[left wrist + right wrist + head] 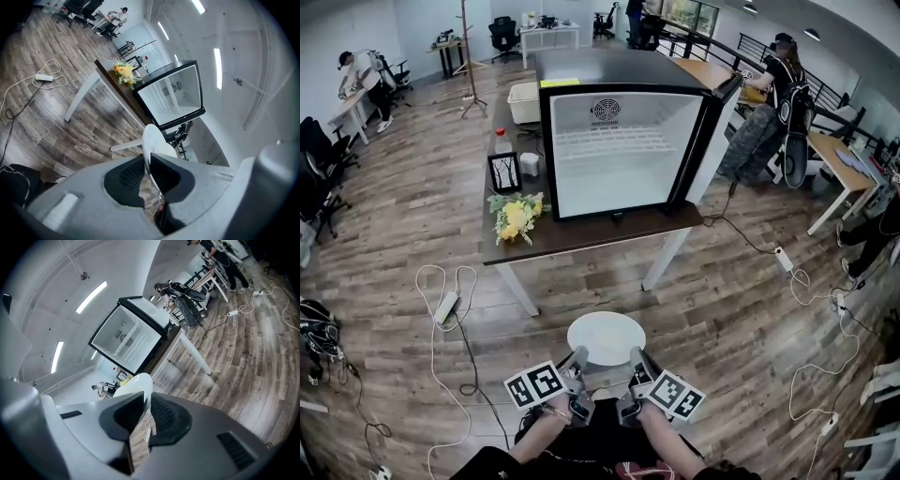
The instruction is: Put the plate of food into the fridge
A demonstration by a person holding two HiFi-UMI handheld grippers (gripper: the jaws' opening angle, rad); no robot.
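A round white plate (606,337) hangs level over the wood floor, held by its near rim from both sides; no food shows on it. My left gripper (579,358) is shut on the plate's left near edge, my right gripper (636,358) on its right near edge. In the left gripper view the plate (152,140) stands edge-on between the pads of the left gripper (148,171). In the right gripper view the plate (136,383) sits the same way in the right gripper (145,408). Ahead, the black mini fridge (619,150) stands on a dark table (581,236), its door (719,127) swung open to the right, white inside and bare.
On the table left of the fridge lie yellow flowers (517,217), a small picture frame (504,172), a bottle (500,142) and a white basket (524,101). A power strip (447,306) and cables trail on the floor. People sit at desks (839,164) around.
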